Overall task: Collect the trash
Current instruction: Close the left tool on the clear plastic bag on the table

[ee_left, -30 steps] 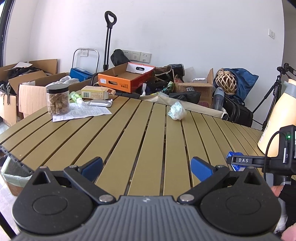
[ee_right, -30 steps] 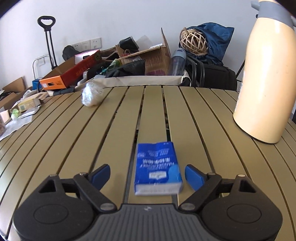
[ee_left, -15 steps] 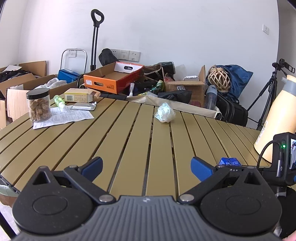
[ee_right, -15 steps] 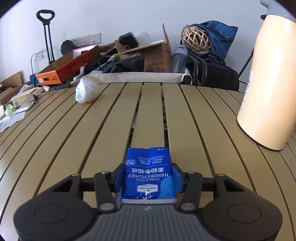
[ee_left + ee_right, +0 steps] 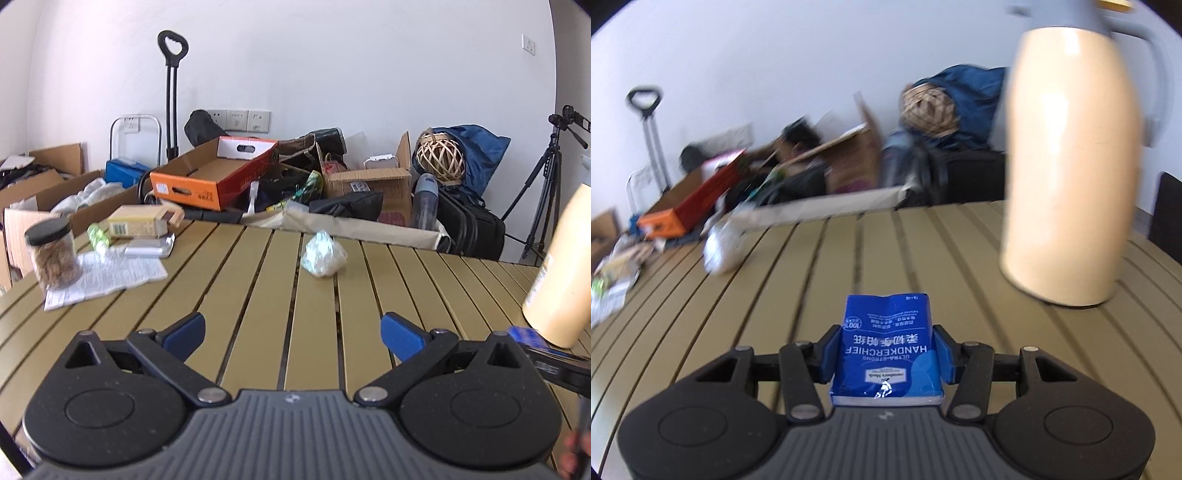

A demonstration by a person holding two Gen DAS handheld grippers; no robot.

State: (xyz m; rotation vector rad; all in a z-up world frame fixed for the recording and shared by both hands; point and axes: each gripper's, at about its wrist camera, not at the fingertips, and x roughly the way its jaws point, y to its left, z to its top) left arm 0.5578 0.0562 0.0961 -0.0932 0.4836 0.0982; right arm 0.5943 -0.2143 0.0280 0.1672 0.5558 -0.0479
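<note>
Right now the right tongs [image 5: 886, 354] are clamped on the blue tissue pack [image 5: 888, 356]: both pads press its sides and the pack sits between the fingers, tilted up off the slatted worktop [image 5: 820, 280]. Cream jug [image 5: 1071, 166] stands just right of it, ahead. The right view is blurred.

Left tongs [image 5: 291, 330] are released, fingers spread wide, nothing between them, hovering over bare slats. A crumpled wrapper [image 5: 322, 253] lies on the worktop well ahead of them, near the far edge. At far left there is a jar [image 5: 53, 253] with a black lid on a sheet of paper [image 5: 110, 275], a small carton [image 5: 142, 220] behind it.

From the left view, a corner of the blue pack shows at the right edge next to the jug's base, with the right tongs' body below it.
</note>
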